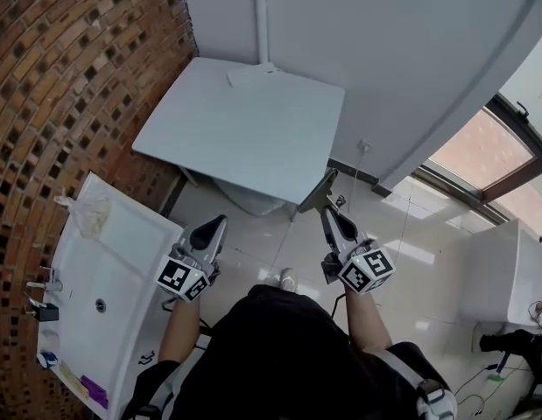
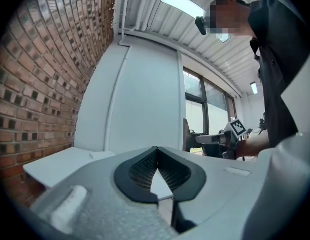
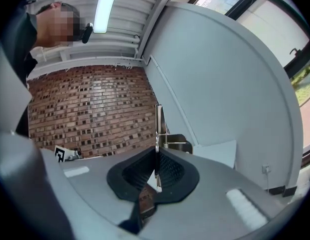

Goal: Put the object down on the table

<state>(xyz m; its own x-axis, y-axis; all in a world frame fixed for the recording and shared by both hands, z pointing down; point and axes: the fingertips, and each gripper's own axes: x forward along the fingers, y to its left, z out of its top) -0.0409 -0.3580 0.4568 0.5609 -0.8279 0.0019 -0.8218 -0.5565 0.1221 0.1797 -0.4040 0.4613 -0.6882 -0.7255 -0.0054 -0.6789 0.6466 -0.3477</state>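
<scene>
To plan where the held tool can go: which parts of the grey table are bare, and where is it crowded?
Nearly all the table top is bare, from its near edge to the brick wall side. Only a pale sheet lies at the far edge, by the white wall. The sink counter on the left is busier: a bag, a tap.

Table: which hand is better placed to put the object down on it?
Right. The right gripper has its jaws shut on the object, close to the table corner; the left gripper holds nothing.
</scene>
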